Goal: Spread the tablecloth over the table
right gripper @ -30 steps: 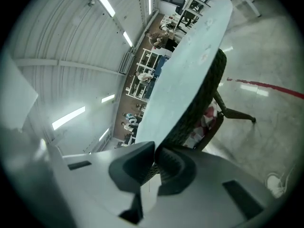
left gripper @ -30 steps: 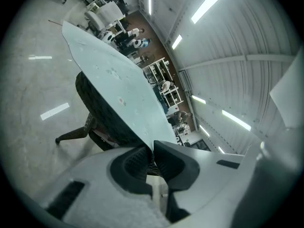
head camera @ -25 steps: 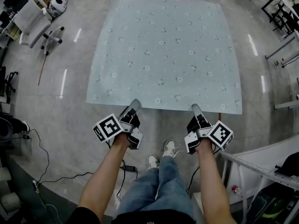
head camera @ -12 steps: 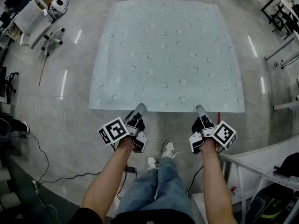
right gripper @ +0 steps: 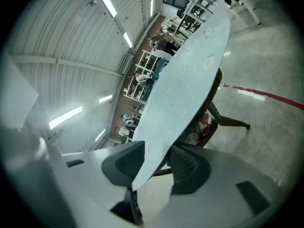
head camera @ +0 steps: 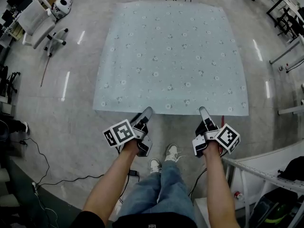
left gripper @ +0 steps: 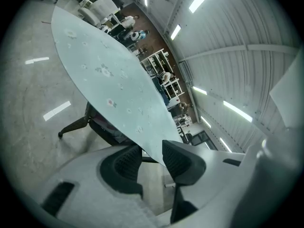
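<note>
**Tablecloth (head camera: 171, 56) down flat, near hem let go**

Left hand-held gripper (head camera: 146, 112): jaws have just been opening and now stand apart. The near hem runs between the pads w/ a gap beside it, so nothing is pinched. Right hand-held gripper (head camera: 204, 112): same story, jaws just opened, hem loose between them, no squeeze. The two sit at the cloth's near edge, well apart, each a bit in from a near corner.

Outward: the tablecloth lies spread over the worktop. It is pale w/ a small flower print, and no big wrinkles show from the head view. It hides the top fully. Only a dark worktop leg (left gripper: 71, 126) shows under it in the gripper views. Far-side overhang: can't judge.

Handling, my read:
- Thin, light, limp fabric w/ no stiffness of its own, so it goes wherever it's pulled.
- Prob. smooth enough to slide on the top, so a one-sided tug would likely skew it.
- Not fragile.
- Best hold is the hem near the corners, one corner per gripper. Pinch the edge only and pull both sides evenly to keep it square.
</note>
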